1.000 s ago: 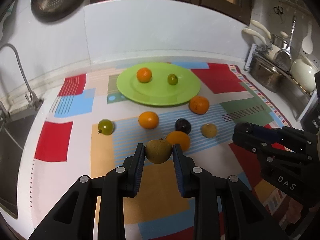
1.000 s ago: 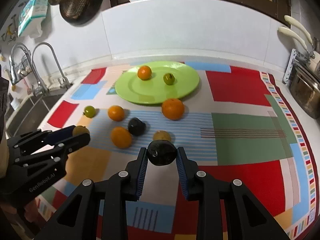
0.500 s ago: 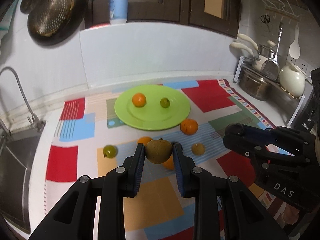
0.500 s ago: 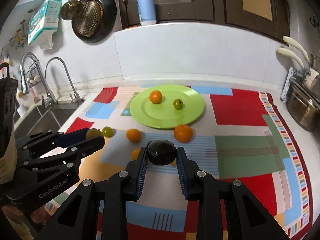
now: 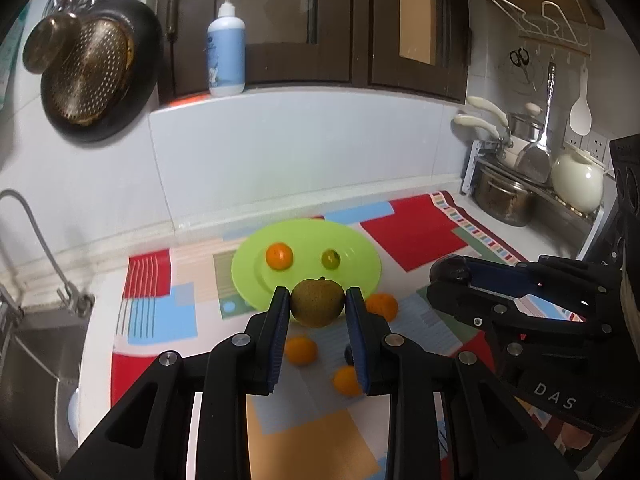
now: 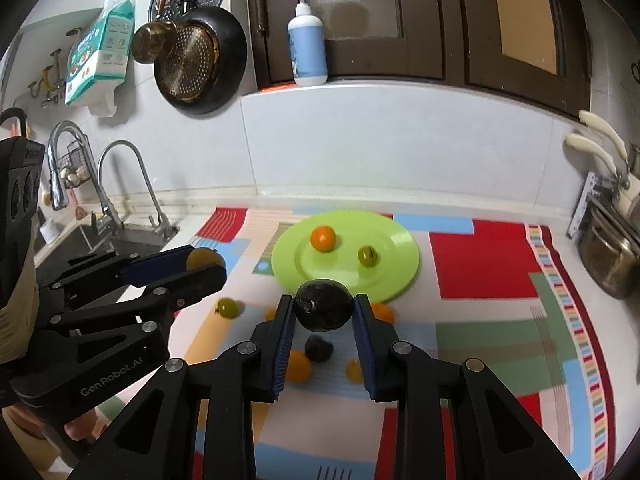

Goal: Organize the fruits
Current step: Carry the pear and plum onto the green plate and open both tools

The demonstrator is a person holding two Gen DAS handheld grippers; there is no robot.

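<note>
My left gripper [image 5: 317,307] is shut on a brown-green round fruit [image 5: 317,302], held above the counter. My right gripper [image 6: 324,312] is shut on a dark, almost black fruit [image 6: 324,306], also in the air. Each gripper shows in the other's view: the right gripper [image 5: 450,272] at the right, the left gripper [image 6: 204,260] at the left. The green plate [image 6: 392,256] lies at the back of the mat with an orange [image 6: 323,238] and a small green fruit [image 6: 367,256] on it. Several oranges and small fruits lie loose on the mat in front of the plate, partly hidden by the fingers.
A patchwork mat [image 6: 480,264] covers the counter. A sink with taps [image 6: 120,184] is at the left. Pots and utensils on a rack [image 5: 516,184] stand at the right. A pan [image 6: 200,60] hangs on the wall and a pump bottle [image 6: 307,46] stands on the ledge.
Both grippers have risen with their fruits still held. The loose fruits on the mat now sit lower and smaller in view, and more of the wall and cabinets shows.
</note>
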